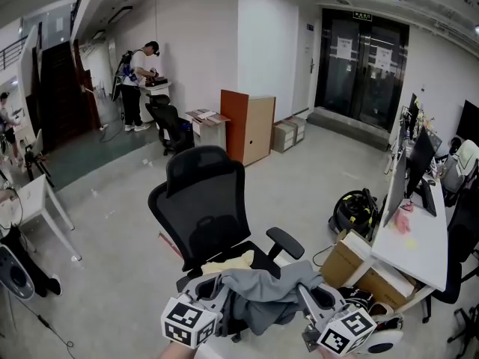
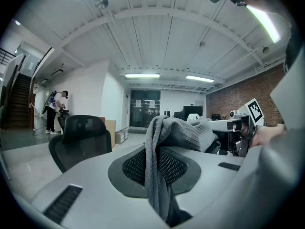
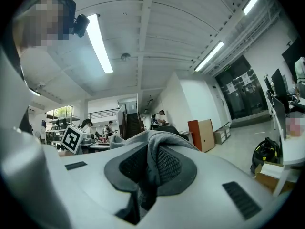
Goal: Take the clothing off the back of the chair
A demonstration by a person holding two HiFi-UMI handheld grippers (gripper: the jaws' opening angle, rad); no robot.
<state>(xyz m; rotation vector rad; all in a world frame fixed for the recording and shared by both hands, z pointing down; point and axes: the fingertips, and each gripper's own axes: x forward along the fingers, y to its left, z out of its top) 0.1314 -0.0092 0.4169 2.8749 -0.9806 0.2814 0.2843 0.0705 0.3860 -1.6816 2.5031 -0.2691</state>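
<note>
Bunching softly, grey knit clothing hangs between hand-held grippers.

We see grey garment bunched and sagging, pinched in left tongs and right tongs, just in front of upright black mesh chair.

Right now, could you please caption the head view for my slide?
A grey garment held by the left gripper and right gripper, the black chair's backrest bare behind.

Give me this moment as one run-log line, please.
left gripper: shut on grey garment | right gripper: shut on grey garment | chair back: bare
</note>
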